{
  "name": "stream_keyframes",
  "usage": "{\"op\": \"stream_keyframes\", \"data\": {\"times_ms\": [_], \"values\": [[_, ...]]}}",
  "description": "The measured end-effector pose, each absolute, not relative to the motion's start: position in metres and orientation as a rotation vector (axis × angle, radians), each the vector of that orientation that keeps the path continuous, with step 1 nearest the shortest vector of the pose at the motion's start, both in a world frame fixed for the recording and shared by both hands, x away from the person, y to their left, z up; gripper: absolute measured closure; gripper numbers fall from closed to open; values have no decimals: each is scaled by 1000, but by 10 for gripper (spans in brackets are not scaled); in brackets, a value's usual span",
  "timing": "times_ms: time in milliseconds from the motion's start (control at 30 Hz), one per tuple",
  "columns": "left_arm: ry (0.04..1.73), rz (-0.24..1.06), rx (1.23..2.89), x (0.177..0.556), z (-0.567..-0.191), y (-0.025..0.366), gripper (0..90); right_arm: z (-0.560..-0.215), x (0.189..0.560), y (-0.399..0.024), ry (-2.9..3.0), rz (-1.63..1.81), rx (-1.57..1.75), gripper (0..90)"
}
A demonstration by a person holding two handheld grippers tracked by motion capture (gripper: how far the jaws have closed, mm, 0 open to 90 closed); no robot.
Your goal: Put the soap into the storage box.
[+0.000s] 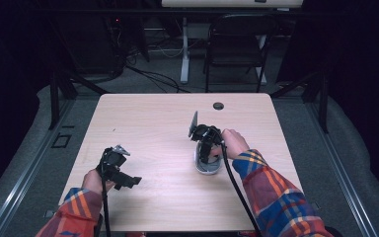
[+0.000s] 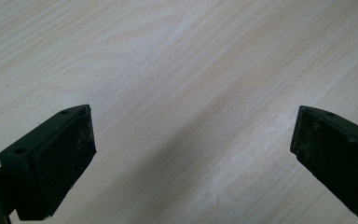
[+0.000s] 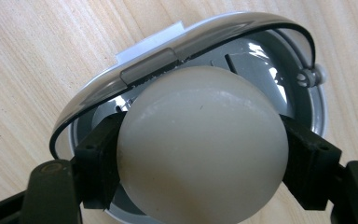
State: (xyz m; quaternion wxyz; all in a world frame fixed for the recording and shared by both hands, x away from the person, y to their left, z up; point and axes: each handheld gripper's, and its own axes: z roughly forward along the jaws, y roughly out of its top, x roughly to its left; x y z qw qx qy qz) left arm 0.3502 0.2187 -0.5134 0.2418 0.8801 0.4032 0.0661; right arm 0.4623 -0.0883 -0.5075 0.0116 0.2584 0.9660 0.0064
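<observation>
Clamped between the jaws of the right gripper (image 3: 200, 154), a cream ball (image 3: 200, 144) sits directly over the grey lidded dish (image 3: 307, 107) at the table's (image 1: 153, 113) right, while the left gripper (image 2: 193, 154) hangs open, well apart at near left.

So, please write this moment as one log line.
left gripper: open, above bare table | right gripper: shut on cream ball | ball over open grey case
</observation>
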Motion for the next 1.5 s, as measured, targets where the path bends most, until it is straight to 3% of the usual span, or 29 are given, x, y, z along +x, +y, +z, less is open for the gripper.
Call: {"op": "stream_keyframes", "data": {"times_ms": [600,1500], "values": [[1103,173,2410,350,-513,219,0,-511,461,-90,3001,26,808,236],[1102,171,2412,351,-514,218,0,-484,445,-108,2982,184,802,124]]}}
